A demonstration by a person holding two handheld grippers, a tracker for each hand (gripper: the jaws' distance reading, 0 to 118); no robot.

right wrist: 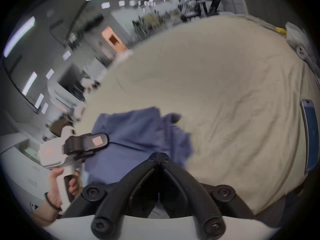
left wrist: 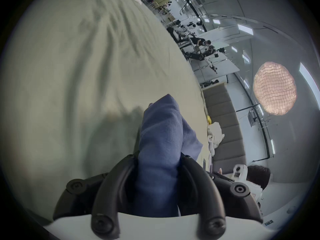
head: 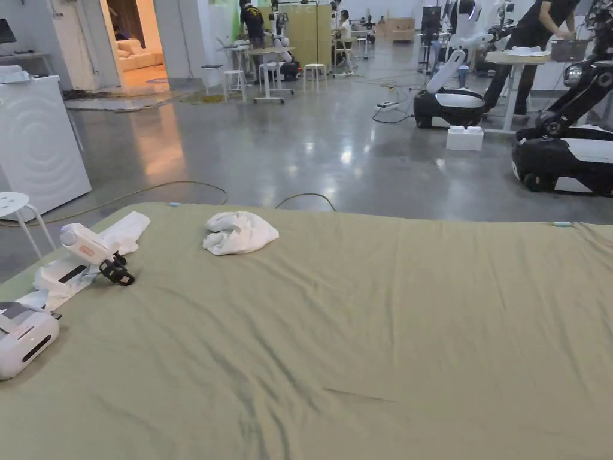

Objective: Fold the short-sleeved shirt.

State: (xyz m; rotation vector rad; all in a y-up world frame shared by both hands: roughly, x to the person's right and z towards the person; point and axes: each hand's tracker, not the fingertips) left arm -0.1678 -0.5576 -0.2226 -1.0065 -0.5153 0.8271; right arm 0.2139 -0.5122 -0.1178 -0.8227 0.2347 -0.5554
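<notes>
- The step in hand looks like the very start: bringing the blue short-sleeved shirt [right wrist: 138, 139] onto the green-sheeted bed [head: 359, 335] so it can be spread out.
- The left gripper [left wrist: 159, 159] is clamped on a bunched fold of the shirt, cloth pinched between both jaws and standing up past them.
- The right gripper [right wrist: 158, 157] has its jaws closed tip to tip just above the shirt; whether any cloth is caught between them I cannot tell.
- The shirt lies crumpled at the near edge of the bed, beside the person's left hand [right wrist: 57, 188].
- Next, I judge, the shirt needs laying flat, each gripper taking a separate corner or shoulder.
- The shirt's sleeves and collar are lost in the crumple; both gripper views are blurred.
- A white cloth [head: 239, 232] sits well apart, farther up the bed.
</notes>
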